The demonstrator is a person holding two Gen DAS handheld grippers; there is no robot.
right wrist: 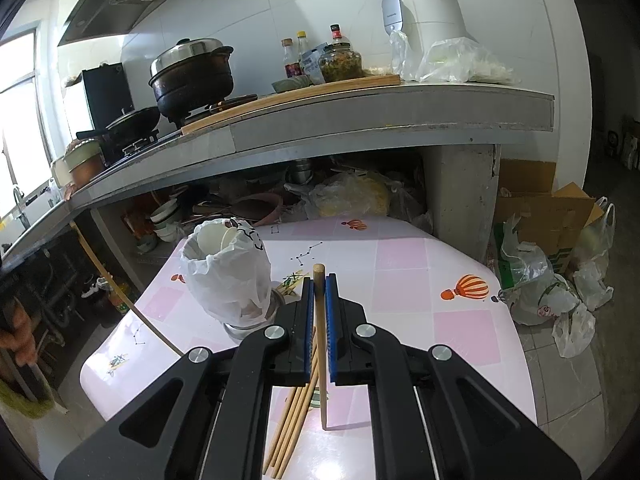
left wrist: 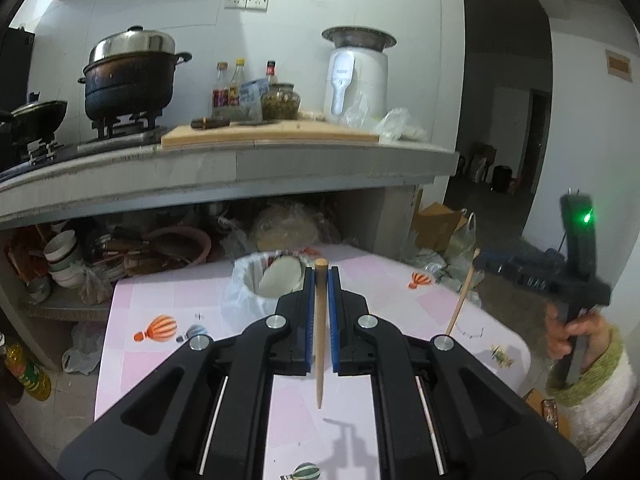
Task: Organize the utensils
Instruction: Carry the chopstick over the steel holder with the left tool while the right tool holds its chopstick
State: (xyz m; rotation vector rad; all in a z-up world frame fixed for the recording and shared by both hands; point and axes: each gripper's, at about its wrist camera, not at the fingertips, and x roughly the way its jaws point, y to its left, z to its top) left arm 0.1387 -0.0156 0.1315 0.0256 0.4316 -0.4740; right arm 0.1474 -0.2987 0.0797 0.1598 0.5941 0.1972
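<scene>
1. Chopstick, left (left wrist: 320, 328): a round wooden stick, tapered to a point. It is held upright between the blue pads of the left gripper (left wrist: 321, 276), blunt end above the fingertips, point hanging clear of the table (left wrist: 168, 304). The fingers are closed narrowly on it.
2. Chopstick, right (right wrist: 321, 344): a like stick, clamped the same way in the right gripper (right wrist: 319, 282), its point low over the table. These fingers are also drawn narrow on the wood.
3. Handling, as judged: light, stiff and smooth. A stick is likely to pivot or slide if taken far from its middle, so a hold on the thicker upper half is preferred.
4. Loose chopsticks (right wrist: 290, 424): several are laid together on the table just below the right gripper, not yet gathered.
5. Holder (right wrist: 230, 276): a tall container lined with a white plastic bag is stood on the table at the far left, something pale inside. It is judged the likely place for the sticks. Its crumpled bag rim may snag a point on entry.
6. Surroundings: a concrete counter (right wrist: 360, 124) overhangs the table's far edge, with a stove pot (left wrist: 132, 80), bottles (left wrist: 230, 84) and a white appliance (left wrist: 356, 76) on top; bowls are stored beneath.
</scene>
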